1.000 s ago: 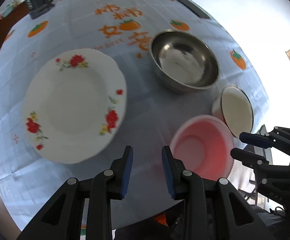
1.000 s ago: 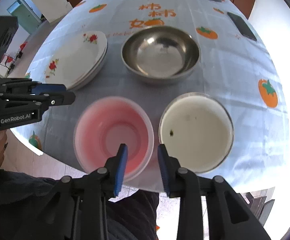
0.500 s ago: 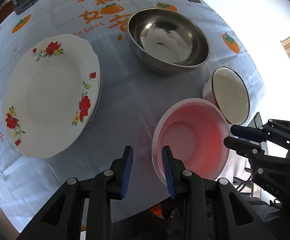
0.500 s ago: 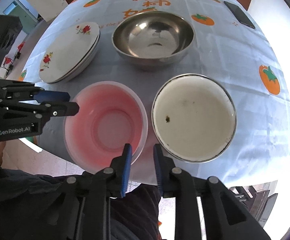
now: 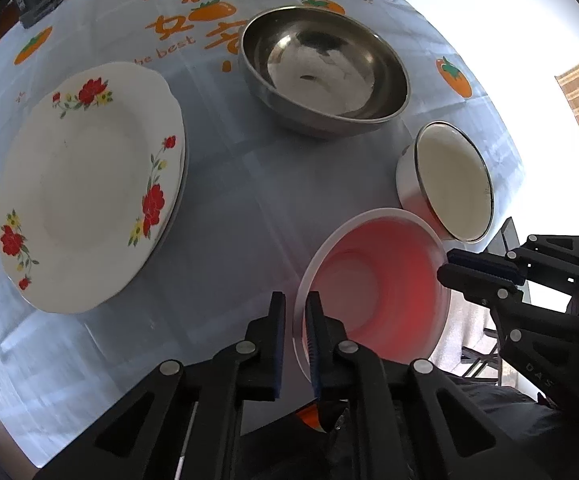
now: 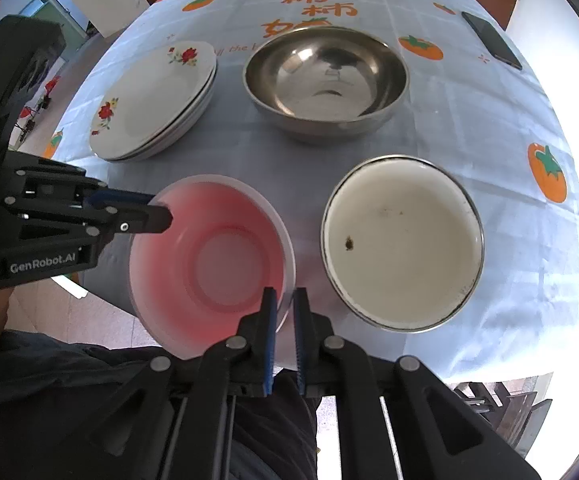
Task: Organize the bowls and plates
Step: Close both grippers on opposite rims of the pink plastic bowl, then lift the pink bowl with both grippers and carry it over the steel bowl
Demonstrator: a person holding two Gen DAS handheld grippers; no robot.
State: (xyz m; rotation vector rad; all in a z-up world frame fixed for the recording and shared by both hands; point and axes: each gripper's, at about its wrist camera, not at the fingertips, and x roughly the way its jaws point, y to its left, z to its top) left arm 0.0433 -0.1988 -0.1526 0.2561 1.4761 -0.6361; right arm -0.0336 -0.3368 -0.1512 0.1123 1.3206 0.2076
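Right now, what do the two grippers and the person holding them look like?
Both grippers, left and right, are black angular plastic with silver rivets and blue ribbed pads on the fingers. The left one's body reads GenRobot.AI in white. The person wears dark clothing.

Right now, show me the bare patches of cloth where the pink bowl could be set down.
The widest bare cloth lies between the stacked plates, the steel bowl and the pink bowl. More lies right of the steel bowl, toward the phone. It is crowded at the near edge, where the pink bowl sits close beside the white enamel bowl.
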